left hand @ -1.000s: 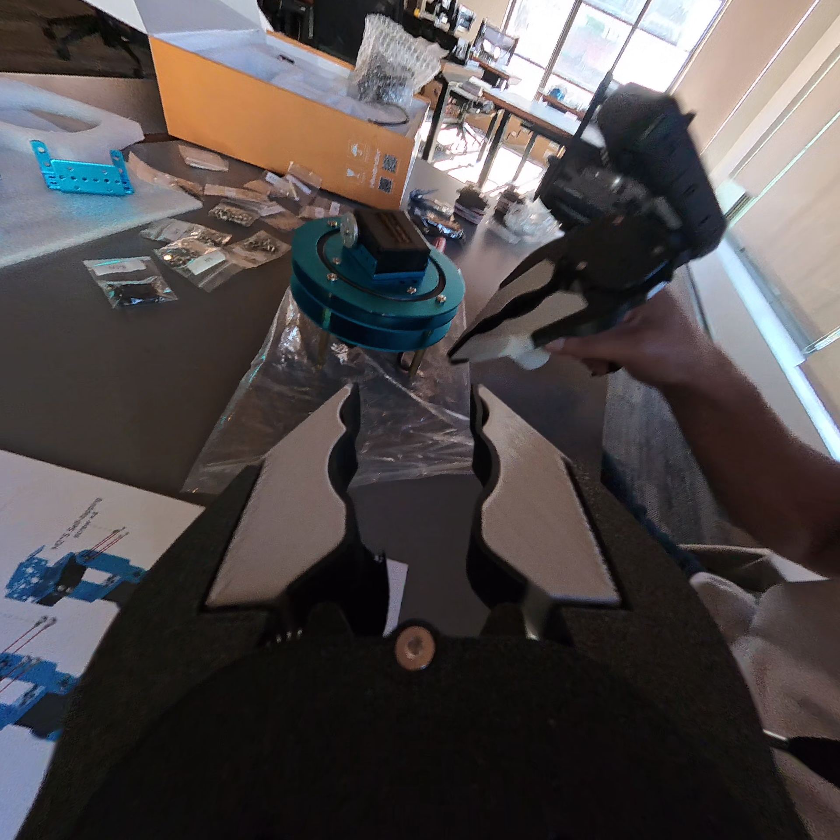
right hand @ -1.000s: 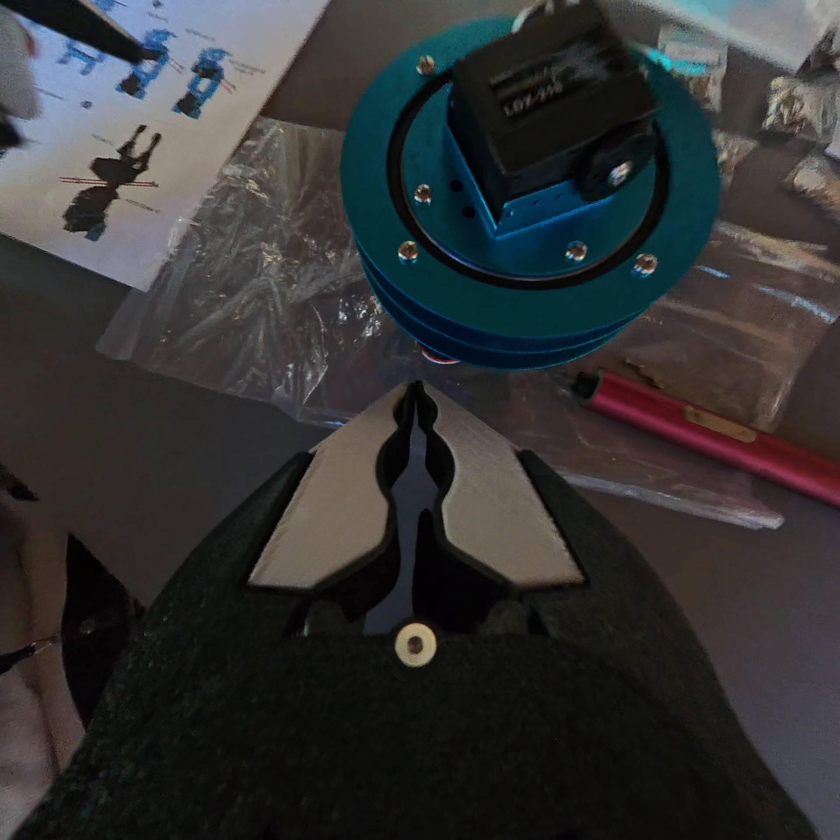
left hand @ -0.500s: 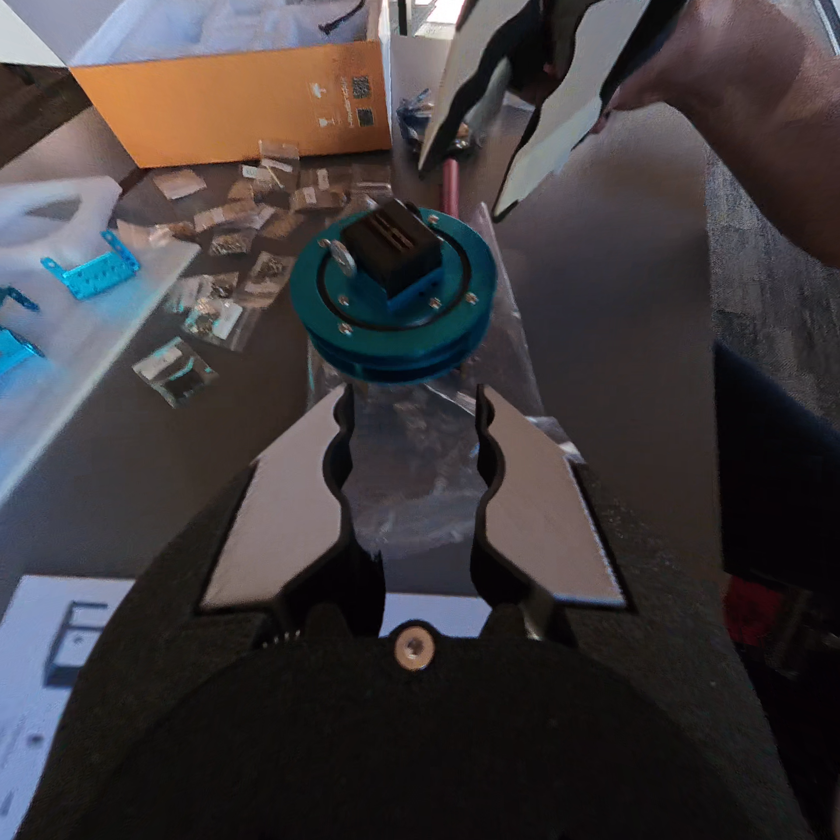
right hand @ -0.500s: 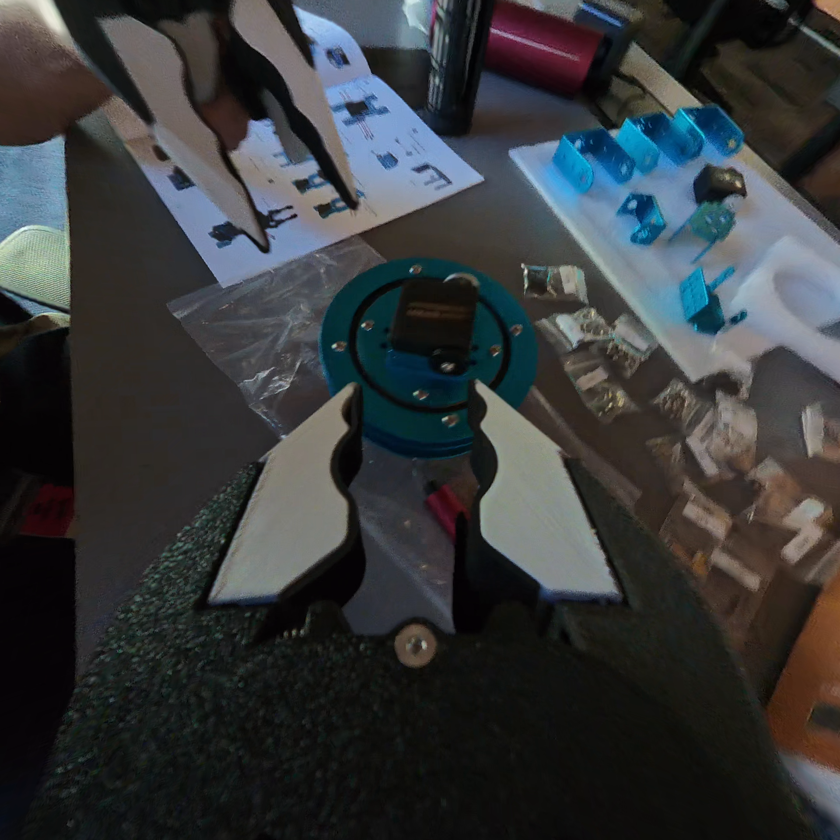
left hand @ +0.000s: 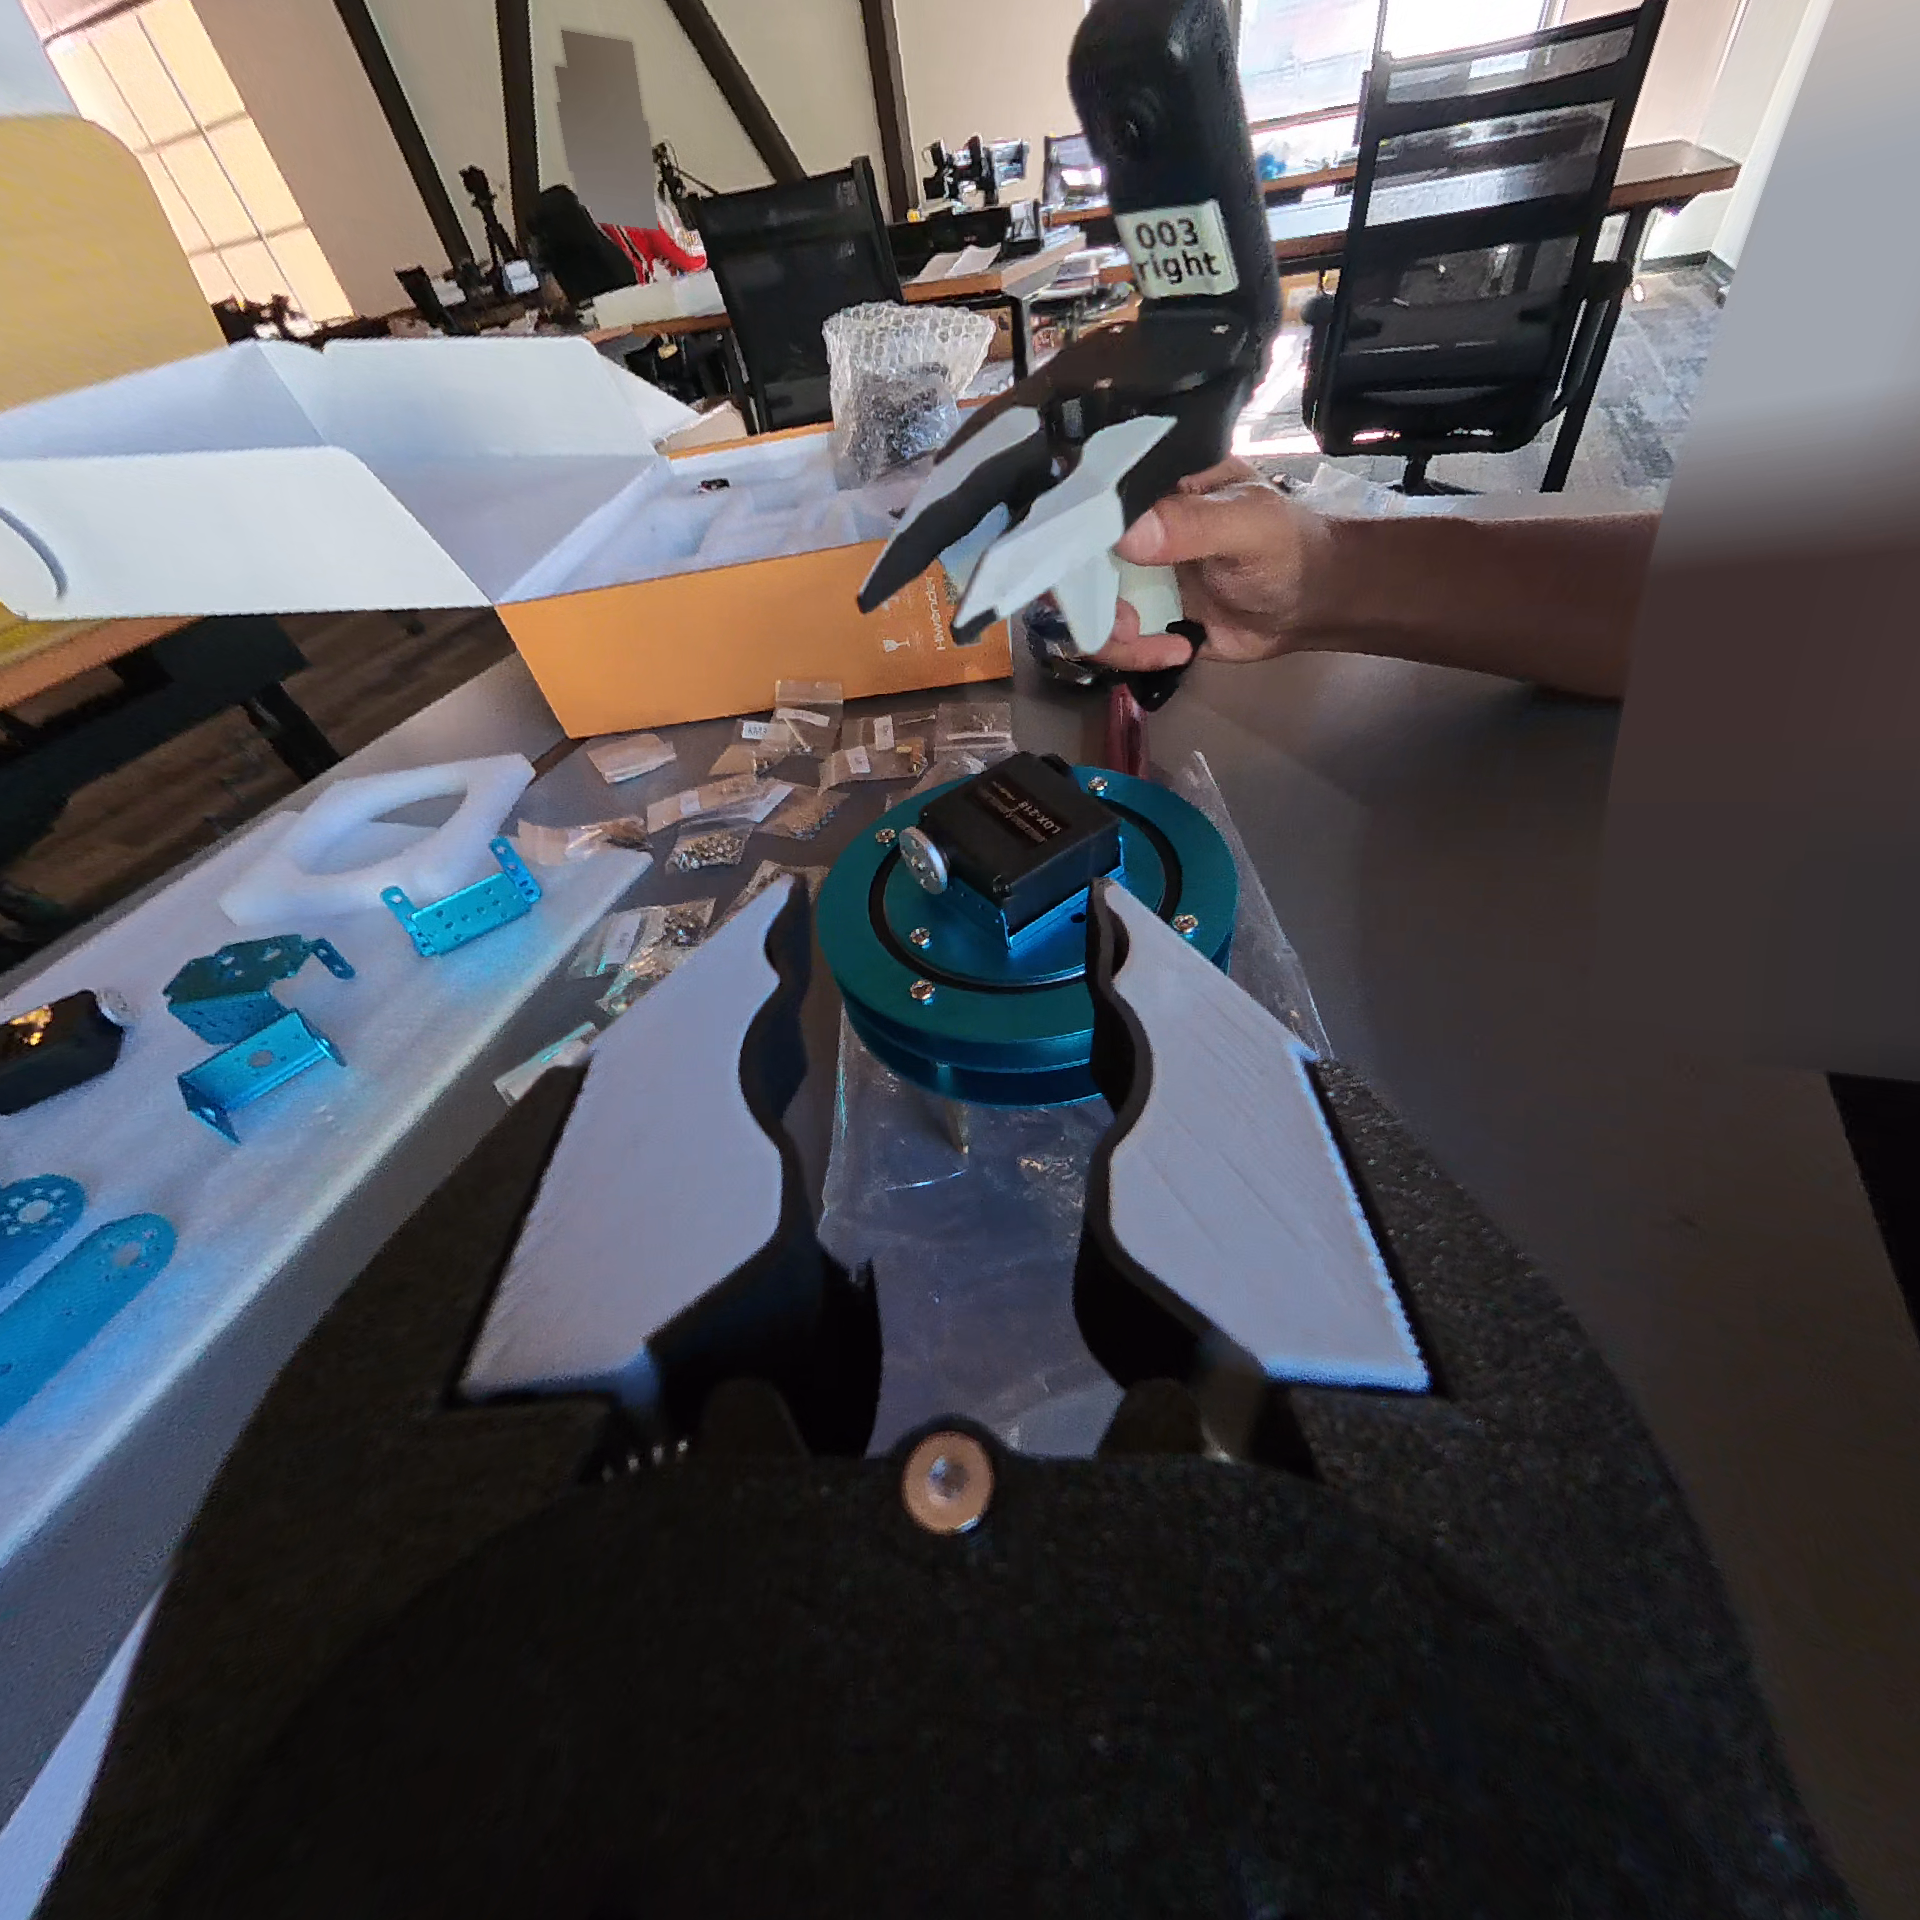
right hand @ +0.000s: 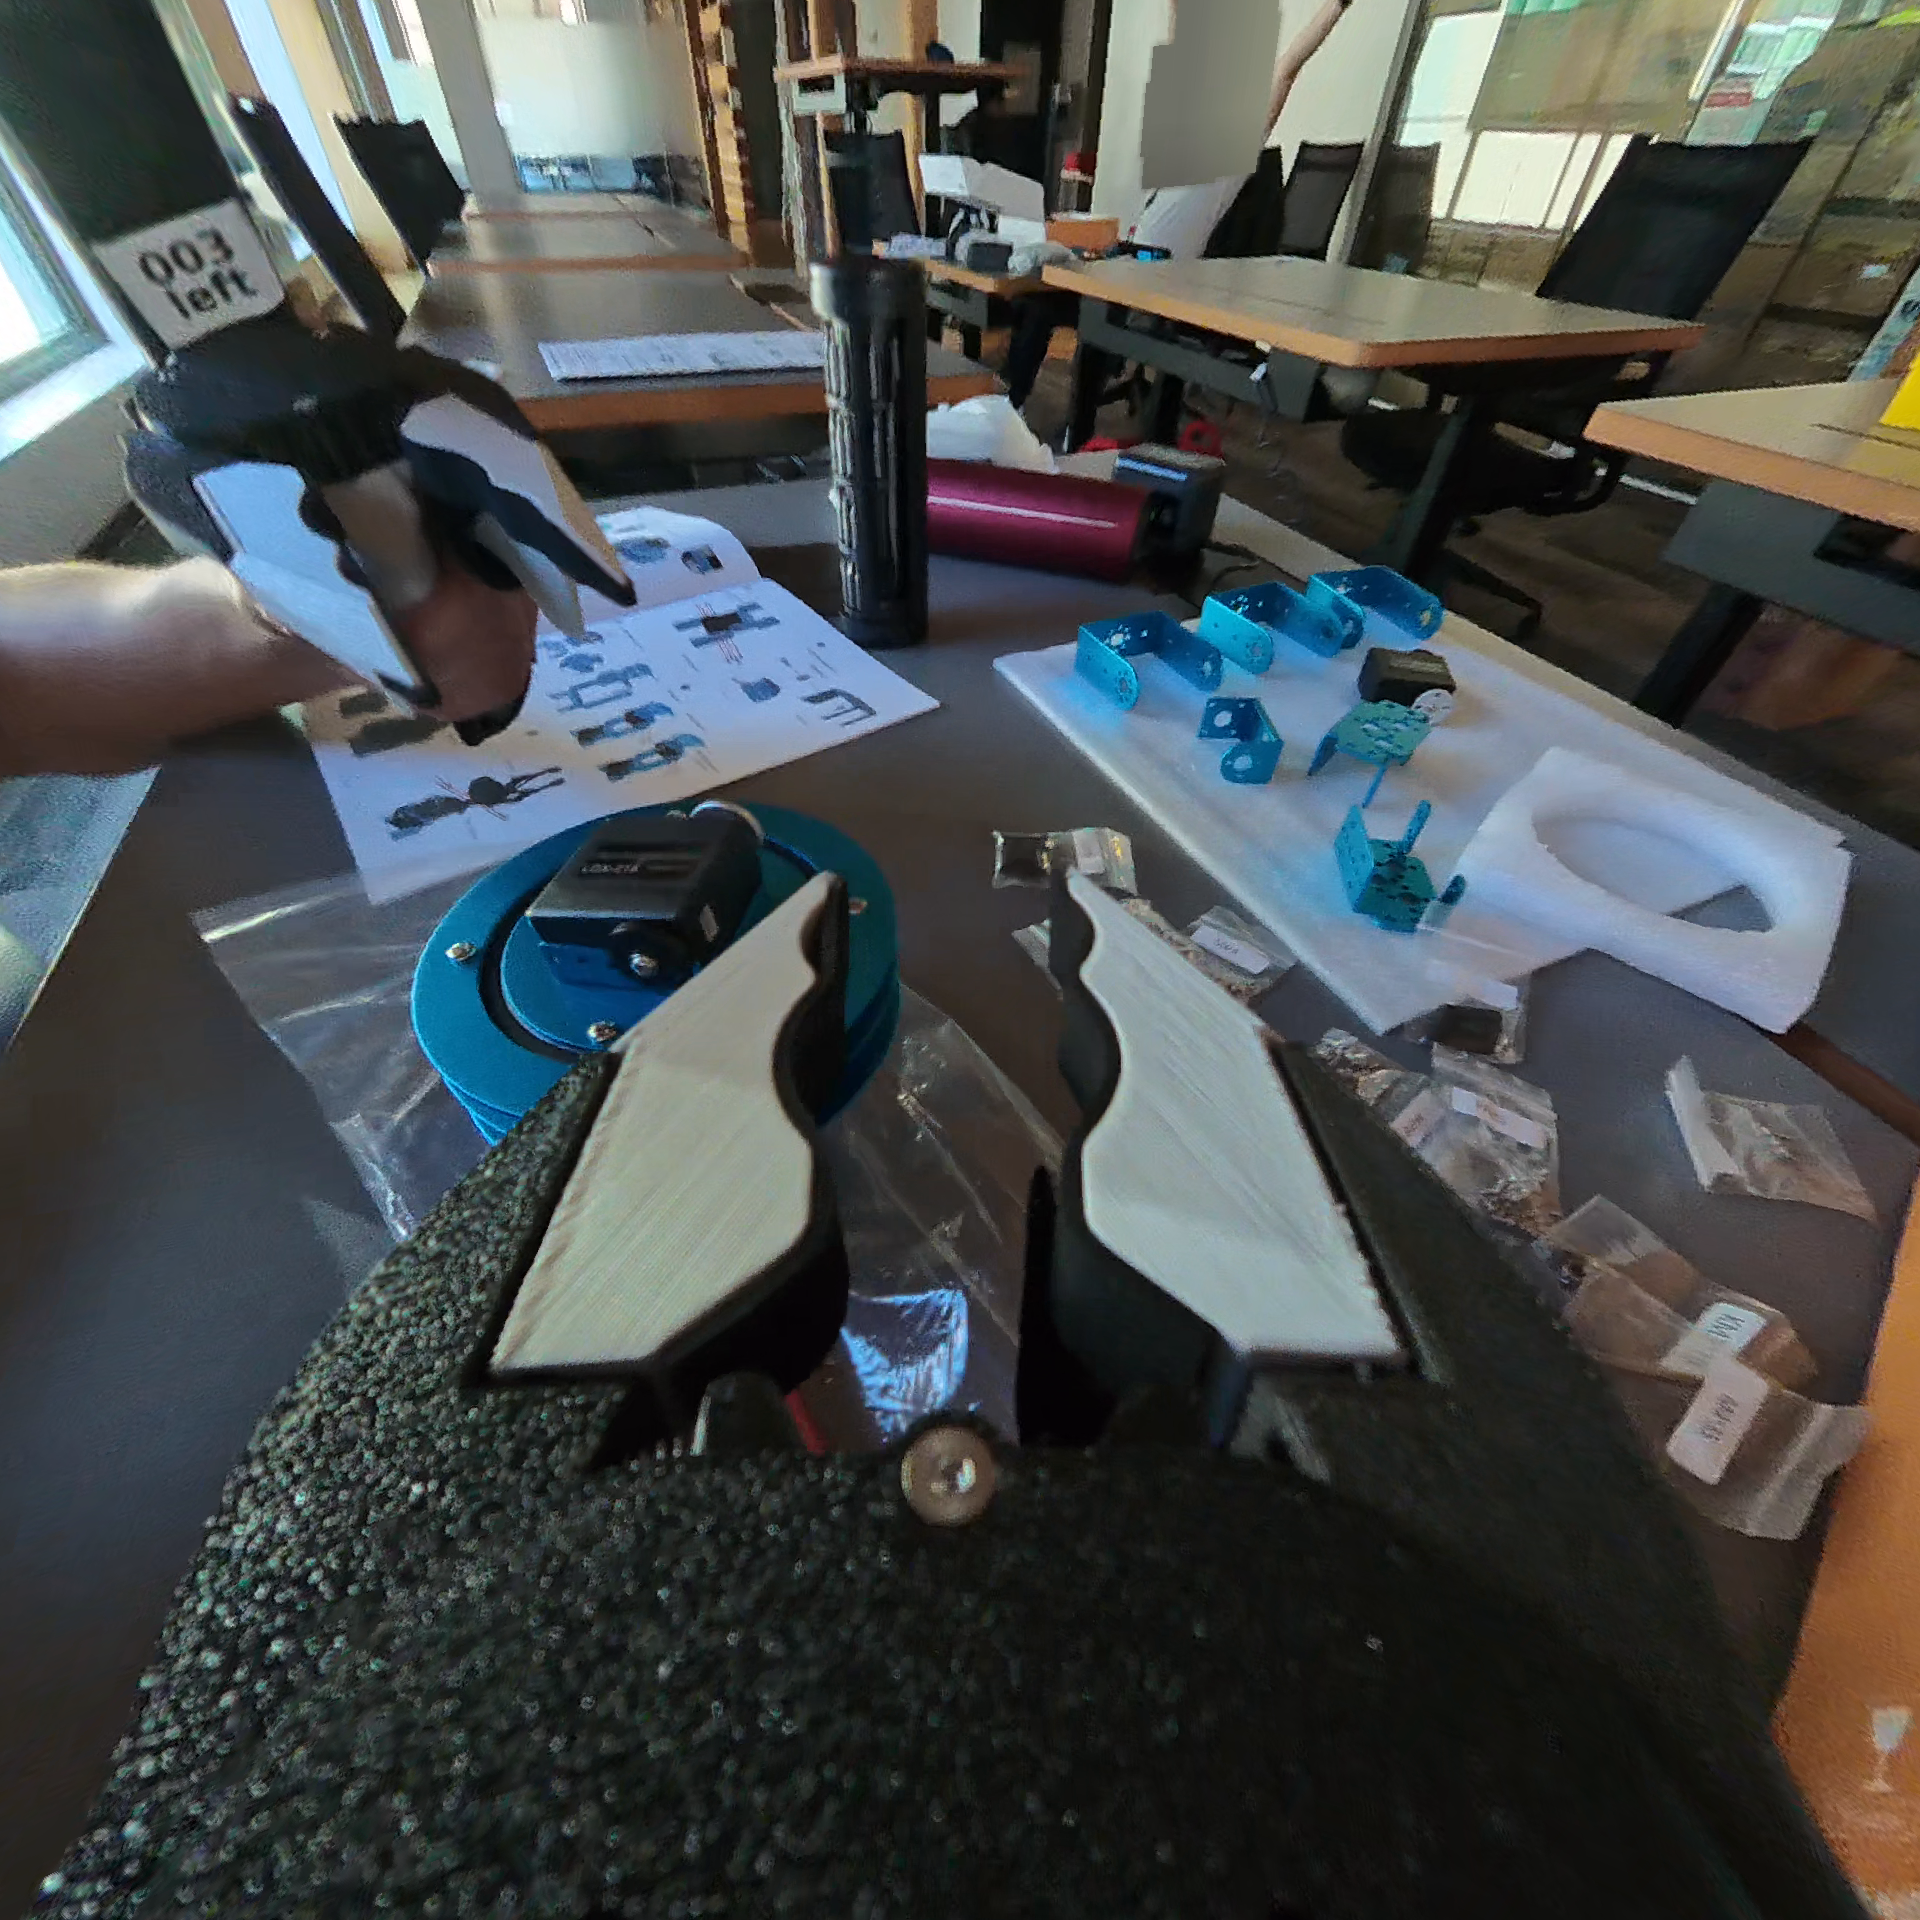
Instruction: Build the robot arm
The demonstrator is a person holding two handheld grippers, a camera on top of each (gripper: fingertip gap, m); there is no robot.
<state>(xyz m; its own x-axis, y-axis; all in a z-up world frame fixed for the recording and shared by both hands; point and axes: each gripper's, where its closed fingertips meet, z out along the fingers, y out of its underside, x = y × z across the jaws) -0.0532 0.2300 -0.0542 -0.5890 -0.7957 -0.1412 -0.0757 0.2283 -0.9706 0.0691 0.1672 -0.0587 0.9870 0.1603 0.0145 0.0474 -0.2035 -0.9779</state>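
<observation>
- Left wrist view: the left claw (left hand: 940,904) is spread wide and holds nothing. A round teal disc (left hand: 1023,987) stands just ahead of its tips on short legs over a clear plastic bag (left hand: 966,1195), on the tabletop (left hand: 1455,831). A black box-shaped motor (left hand: 1023,836) sits on the disc, its long axis running away from the claw and to the right. The right claw (left hand: 914,613) hangs above and beyond, apart from the disc, with its fingers parted and nothing between them.
- Right wrist view: the right claw (right hand: 951,888) is released and empty, well above the tabletop. The disc (right hand: 488,997) lies below and to its left, untouched. Blue brackets (right hand: 1247,634) on a white foam sheet (right hand: 1299,831) and small bags of screws (right hand: 1496,1132) lie to its right.
</observation>
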